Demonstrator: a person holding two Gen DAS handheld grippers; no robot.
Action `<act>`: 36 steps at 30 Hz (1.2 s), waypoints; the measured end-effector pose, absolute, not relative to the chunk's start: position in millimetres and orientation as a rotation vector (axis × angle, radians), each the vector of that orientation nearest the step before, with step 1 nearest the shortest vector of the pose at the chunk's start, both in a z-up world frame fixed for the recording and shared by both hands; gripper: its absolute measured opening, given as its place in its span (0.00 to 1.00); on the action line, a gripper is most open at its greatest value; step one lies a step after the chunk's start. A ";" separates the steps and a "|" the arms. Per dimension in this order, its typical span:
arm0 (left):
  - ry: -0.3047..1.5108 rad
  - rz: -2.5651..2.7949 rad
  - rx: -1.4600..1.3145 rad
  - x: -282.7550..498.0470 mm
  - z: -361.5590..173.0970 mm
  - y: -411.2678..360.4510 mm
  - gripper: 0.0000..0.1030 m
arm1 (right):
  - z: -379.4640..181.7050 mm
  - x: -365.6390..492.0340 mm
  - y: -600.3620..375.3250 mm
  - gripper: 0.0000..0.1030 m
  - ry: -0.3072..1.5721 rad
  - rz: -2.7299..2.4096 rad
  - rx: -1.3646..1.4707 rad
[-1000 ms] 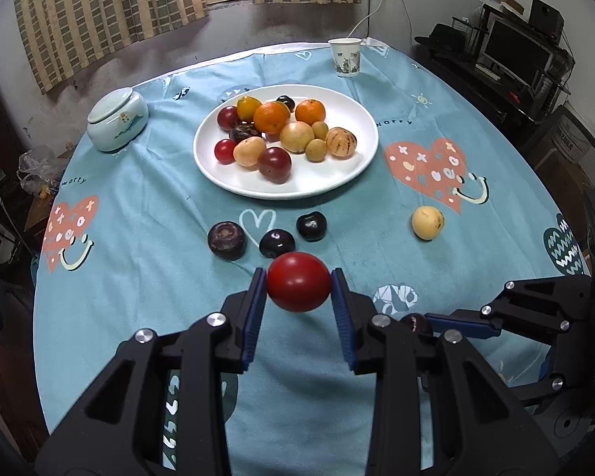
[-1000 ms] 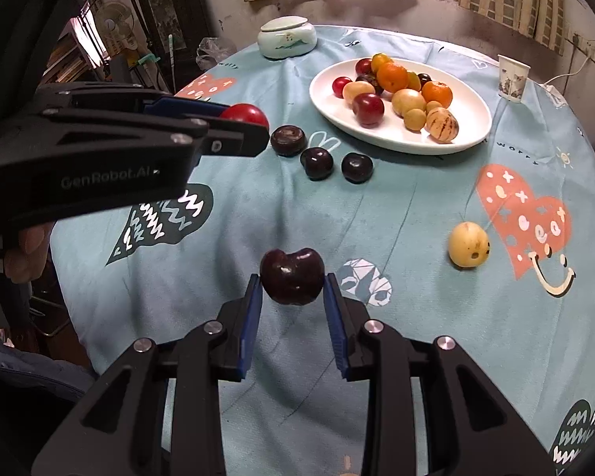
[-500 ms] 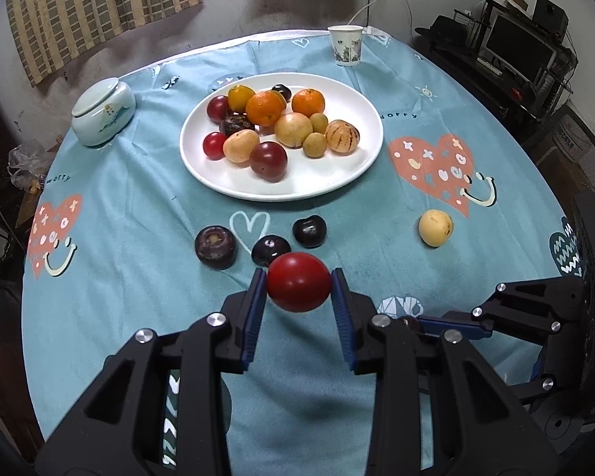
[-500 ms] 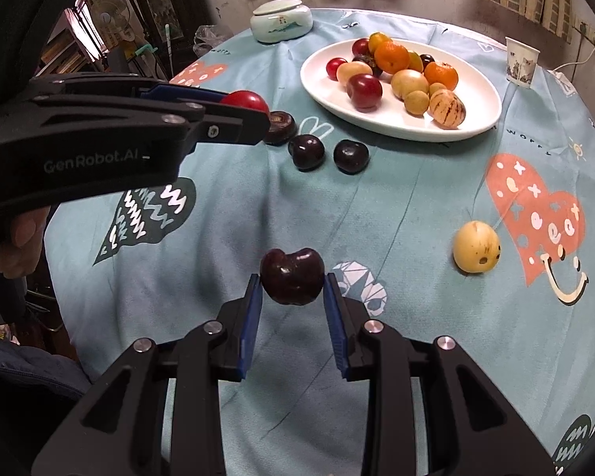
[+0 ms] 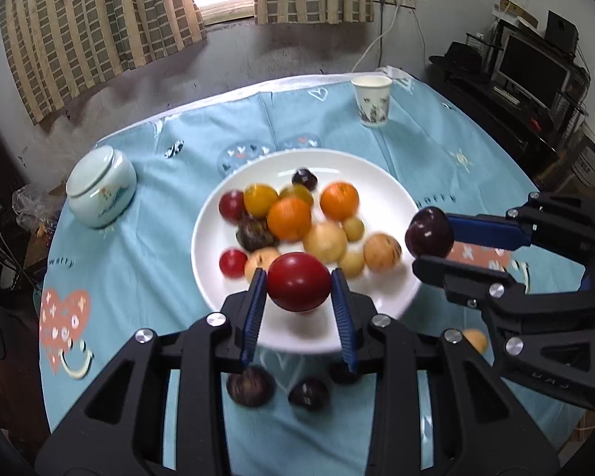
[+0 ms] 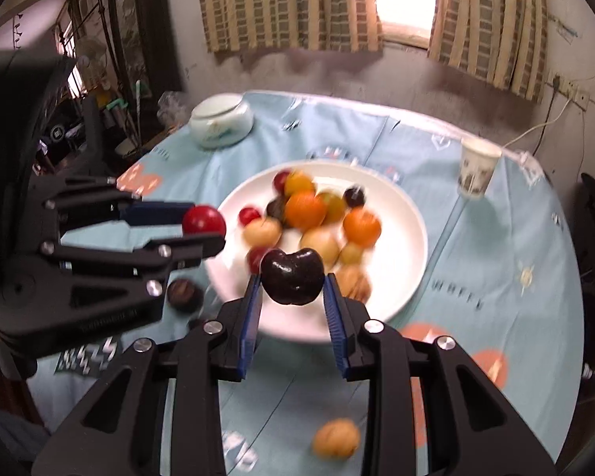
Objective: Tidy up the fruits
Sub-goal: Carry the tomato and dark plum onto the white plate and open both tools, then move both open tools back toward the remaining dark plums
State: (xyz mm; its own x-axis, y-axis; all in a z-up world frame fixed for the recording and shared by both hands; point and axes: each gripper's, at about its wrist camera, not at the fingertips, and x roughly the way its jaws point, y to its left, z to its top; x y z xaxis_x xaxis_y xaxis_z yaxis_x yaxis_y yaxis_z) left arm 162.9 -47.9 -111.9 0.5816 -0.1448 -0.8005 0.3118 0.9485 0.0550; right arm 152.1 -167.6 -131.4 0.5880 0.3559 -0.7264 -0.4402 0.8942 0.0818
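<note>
A round table [image 5: 146,277] under a light blue cloth printed with hearts and smiling faces fills the space ahead of both grippers, with a wall, striped curtains [image 5: 99,27] and a bright window behind it. Beyond the fingertips lies a wide white plate [image 5: 380,182], heaped with small fruits: two oranges, yellow and tan ones, red and dark ones, all blurred.

Far left of the left gripper [image 5: 298,283] stands a pale lidded ceramic jar [image 5: 101,188]; far ahead and to its right stands a paper cup [image 5: 373,99]. To the right of the table, a dark shelf carries a monitor [image 5: 533,67].

The left gripper is closed on a red tomato [image 5: 298,282], clamped between the blue pads above the near rim of the plate; its slightly longer axis runs across from pad to pad. The right gripper [image 6: 292,277] grips a dark cherry [image 6: 292,275] the same way, cleft end up, its wider axis lying pad to pad, over the near part of the plate.

Below and behind the left gripper's tips, three dark fruits [image 5: 250,386] lie on the cloth, partly hidden by the fingers. A yellow fruit [image 6: 336,438] lies on the cloth below the right gripper's tips.
</note>
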 end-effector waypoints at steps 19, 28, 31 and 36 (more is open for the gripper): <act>0.961 -0.163 0.144 244.3 -148.9 -25.0 0.59 | -177.8 269.9 -169.8 0.34 0.926 0.352 -0.119; 0.956 -0.173 0.076 187.2 -129.5 17.9 0.59 | -167.4 183.1 -152.8 0.34 0.932 0.560 -0.151; 1.006 -0.168 0.068 150.0 -142.7 32.1 0.59 | -189.4 144.5 -136.6 0.34 0.980 0.609 -0.186; 1.135 -0.136 0.002 98.9 -176.0 56.8 0.60 | -228.9 128.4 -120.2 0.34 1.084 0.593 -0.188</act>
State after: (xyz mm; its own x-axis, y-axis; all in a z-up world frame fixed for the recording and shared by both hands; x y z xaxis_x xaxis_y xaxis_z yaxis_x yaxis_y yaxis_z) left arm 98.9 56.8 -176.0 0.4145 -0.1071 -0.9037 0.1088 0.9918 -0.0676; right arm 128.4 -120.2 -228.9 0.3308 0.3605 -0.8721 -0.5395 0.8305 0.1387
